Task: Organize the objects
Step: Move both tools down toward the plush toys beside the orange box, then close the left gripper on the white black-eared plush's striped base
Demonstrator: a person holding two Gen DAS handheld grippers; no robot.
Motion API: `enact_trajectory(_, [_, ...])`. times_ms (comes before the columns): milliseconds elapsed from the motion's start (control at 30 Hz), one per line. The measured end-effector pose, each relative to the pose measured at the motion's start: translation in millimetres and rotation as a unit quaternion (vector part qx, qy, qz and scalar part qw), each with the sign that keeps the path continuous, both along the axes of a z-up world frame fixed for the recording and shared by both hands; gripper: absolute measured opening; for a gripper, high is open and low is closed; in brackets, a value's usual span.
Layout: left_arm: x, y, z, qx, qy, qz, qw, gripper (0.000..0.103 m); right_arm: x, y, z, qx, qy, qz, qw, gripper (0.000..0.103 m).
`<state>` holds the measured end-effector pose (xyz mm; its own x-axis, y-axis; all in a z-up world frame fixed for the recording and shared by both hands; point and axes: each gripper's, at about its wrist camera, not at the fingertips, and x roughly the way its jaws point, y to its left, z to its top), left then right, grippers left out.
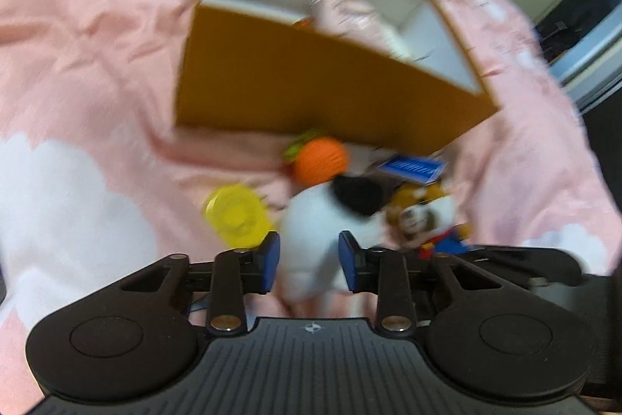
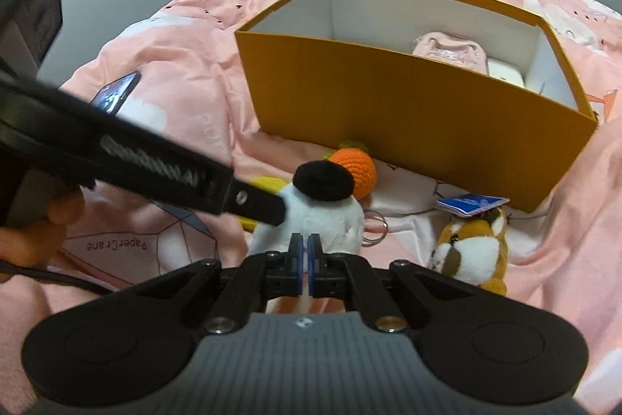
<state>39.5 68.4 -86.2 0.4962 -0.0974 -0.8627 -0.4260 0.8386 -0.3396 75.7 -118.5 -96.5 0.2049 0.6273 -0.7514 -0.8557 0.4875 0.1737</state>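
Note:
A white plush with a black ear (image 1: 318, 232) (image 2: 322, 216) lies on the pink bedspread in front of an orange box (image 1: 311, 84) (image 2: 408, 96). My left gripper (image 1: 309, 255) has its blue pads on either side of the plush's body, touching it. My right gripper (image 2: 305, 251) is shut, its tips low against the plush. An orange crocheted fruit (image 1: 320, 160) (image 2: 357, 168), a yellow round toy (image 1: 237, 216) and a brown-and-white plush with a blue tag (image 1: 423, 212) (image 2: 474, 244) lie close by. The view is blurred on the left.
The box holds a pink item (image 2: 451, 51) and a white one (image 2: 503, 70). A dark phone (image 2: 116, 92) lies on the bedspread at left. A metal key ring (image 2: 375, 228) lies beside the white plush. A wall and window are behind the bed.

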Motion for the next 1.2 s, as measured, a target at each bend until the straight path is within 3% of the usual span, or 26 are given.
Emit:
enact_trajectory(67, [-1.2, 3.7, -2.9, -0.006, 0.005, 0.007, 0.9999, 0.034, 0.8, -0.4, -0.3, -0.009, -0.004, -0.011, 1.0, 0.006])
enact_trajectory(233, [-2.5, 0.2, -0.9, 0.03, 0.015, 0.005, 0.9994, 0.031, 6.8, -10.2, 3.0, -0.019, -0.023, -0.062, 0.998, 0.008])
enact_trajectory(300, [-3.0, 0.6, -2.1, 0.04, 0.026, 0.013, 0.9988, 0.023, 12.3, -11.3, -1.4, -0.033, -0.014, -0.076, 0.996, 0.008])
enact_trajectory(367, [-2.3, 2.7, -6.3, 0.046, 0.043, 0.018, 0.9978, 0.022, 16.8, -10.6, -8.3, -0.039, 0.007, -0.077, 0.996, 0.007])
enact_trajectory(533, [-10.5, 8.0, 0.9, 0.031, 0.009, 0.035, 0.9988, 0.022, 16.8, -2.6, -14.8, -0.025, 0.02, -0.057, 0.998, 0.006])
enact_trajectory(700, [-23.5, 11.8, 16.6, 0.009, -0.044, 0.047, 0.9979, 0.04, 9.4, -2.0, -12.5, -0.009, 0.021, -0.035, 0.999, 0.003])
enact_trajectory(867, [-22.6, -1.7, 19.0, 0.001, -0.036, 0.011, 0.9993, 0.055, 11.8, -6.0, -16.4, -0.006, 0.044, -0.041, 0.998, 0.002])
enact_trajectory(1000, [-14.3, -13.3, 6.3, -0.001, -0.004, -0.008, 1.0, 0.056, 13.0, -8.0, -20.1, -0.008, 0.07, -0.04, 0.997, 0.001])
enact_trajectory(1200, [-7.5, -13.9, -8.4, -0.011, 0.017, 0.006, 0.9998, 0.056, 13.1, -6.8, -25.1, -0.017, 0.083, -0.038, 0.996, 0.002])
